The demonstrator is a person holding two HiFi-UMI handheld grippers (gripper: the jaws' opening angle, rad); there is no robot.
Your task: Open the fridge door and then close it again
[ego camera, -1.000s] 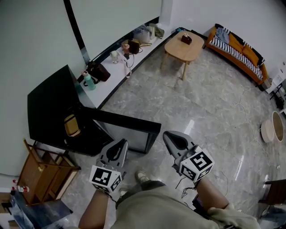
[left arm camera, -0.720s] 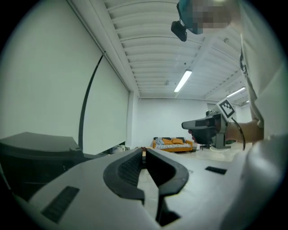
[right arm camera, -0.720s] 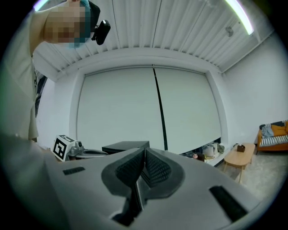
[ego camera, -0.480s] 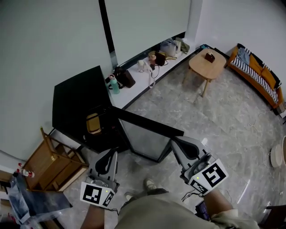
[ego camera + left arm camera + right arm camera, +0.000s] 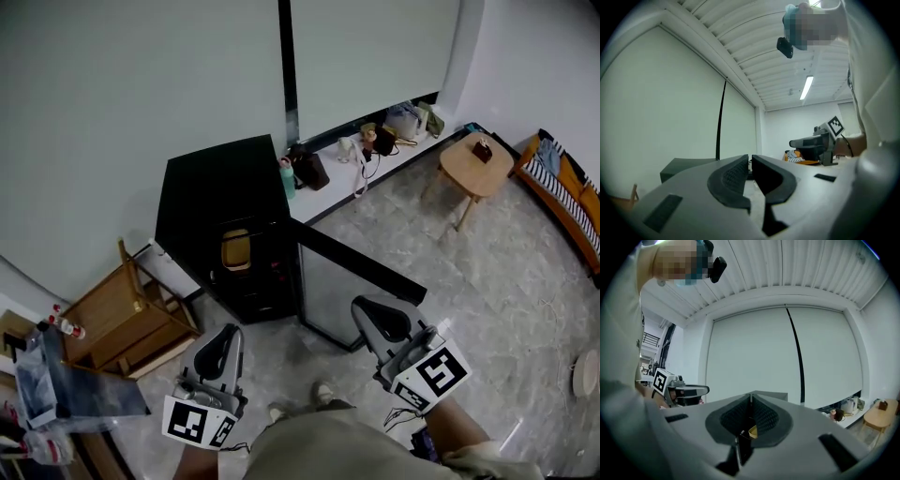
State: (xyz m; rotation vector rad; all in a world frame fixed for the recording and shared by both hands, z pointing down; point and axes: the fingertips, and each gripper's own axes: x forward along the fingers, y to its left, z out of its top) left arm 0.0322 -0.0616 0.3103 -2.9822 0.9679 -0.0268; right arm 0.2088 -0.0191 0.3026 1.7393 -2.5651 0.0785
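**Fridge door open, both grippers empty and off it**

The low black box-shaped fridge (image 5: 220, 183) sits just above the frame's centre against the pale wall. Its dark-framed door with a grey panel (image 5: 361, 267) is swung wide toward the lower right, and a yellow container (image 5: 234, 251) shows on a shelf inside. The left gripper (image 5: 228, 333) at lower left and the right gripper (image 5: 368, 309) at lower centre-right have their jaws closed together on nothing, and neither appears to touch the door. Opening looks done, so closing remains. The next move calls for bringing a gripper to the door's outer face near its free edge and pushing it round to the cabinet.
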